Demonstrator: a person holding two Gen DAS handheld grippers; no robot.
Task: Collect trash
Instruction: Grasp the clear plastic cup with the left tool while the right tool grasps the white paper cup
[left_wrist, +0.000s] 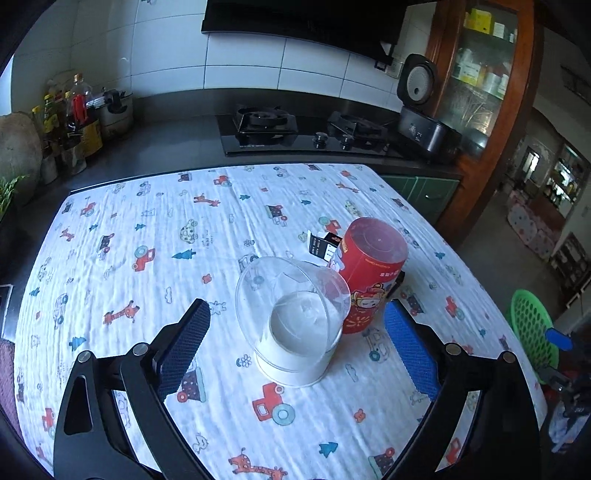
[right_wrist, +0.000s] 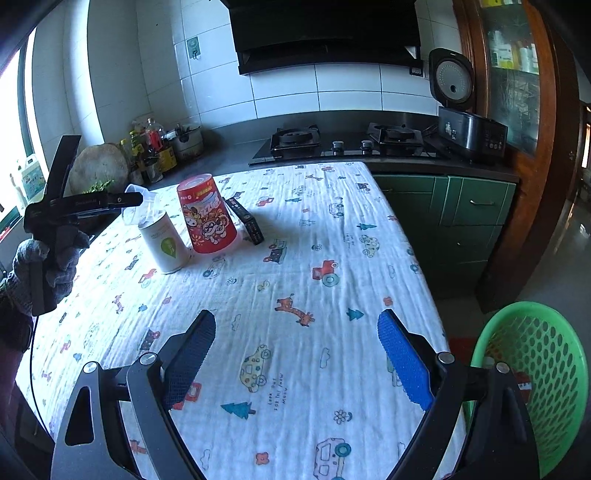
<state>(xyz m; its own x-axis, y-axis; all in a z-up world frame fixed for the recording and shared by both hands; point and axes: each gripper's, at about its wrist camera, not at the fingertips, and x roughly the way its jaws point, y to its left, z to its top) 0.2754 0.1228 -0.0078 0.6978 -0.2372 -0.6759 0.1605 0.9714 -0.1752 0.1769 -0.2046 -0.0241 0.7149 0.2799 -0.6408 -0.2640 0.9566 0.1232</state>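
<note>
A clear plastic cup sits tilted on top of a white paper cup on the patterned tablecloth. An upturned red paper cup stands just behind them, with a small black box beyond it. My left gripper is open, its fingers on either side of the white cup, not touching. In the right wrist view the white cup, red cup and black box stand at far left. My right gripper is open and empty over the cloth.
A green perforated basket stands off the table's right edge, also in the left wrist view. Behind the table are a counter with a gas hob, an open rice cooker, bottles and green cabinets.
</note>
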